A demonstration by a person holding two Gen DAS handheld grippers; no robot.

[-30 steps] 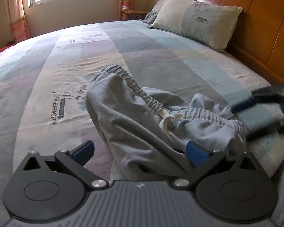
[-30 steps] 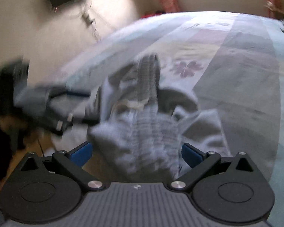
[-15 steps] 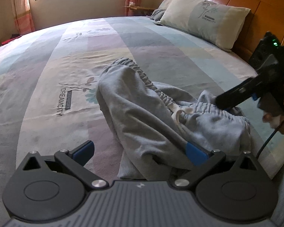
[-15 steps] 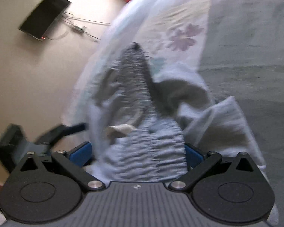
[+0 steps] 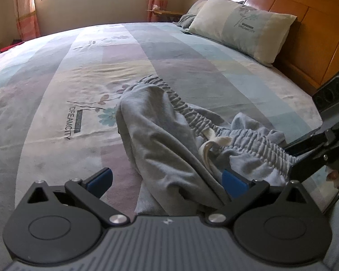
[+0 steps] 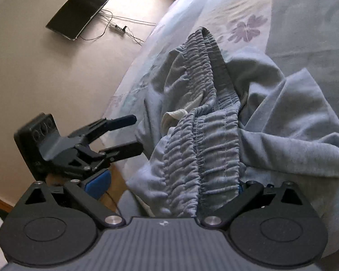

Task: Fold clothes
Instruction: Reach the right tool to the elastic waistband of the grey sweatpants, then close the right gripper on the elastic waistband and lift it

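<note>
**A:** So what's your left wrist cam giving you?

**B:** You can read "DREAMCITY" printed on the bedspread and again on the pillow by the wooden headboard. Your grey sweatpants sit crumpled on the bed straight ahead of your left gripper, which is spread wide: one blue pad is clear of the cloth, the other is right at the fabric's edge with a fold draped over it. The cream drawstring pokes out by the elastic waistband. Your right gripper comes in from the right edge at the far end of that waistband, cut off by the frame, so you can't tell its grip from here.

**A:** And the right wrist cam?

**B:** No readable writing there. Waistband runs right down between your right gripper's widely parted fingers; the cloth hides most of one pad. Nothing's clamped. Your left gripper is off to the left beside the pants, also gaping. There's a dark TV on the wall.
</note>
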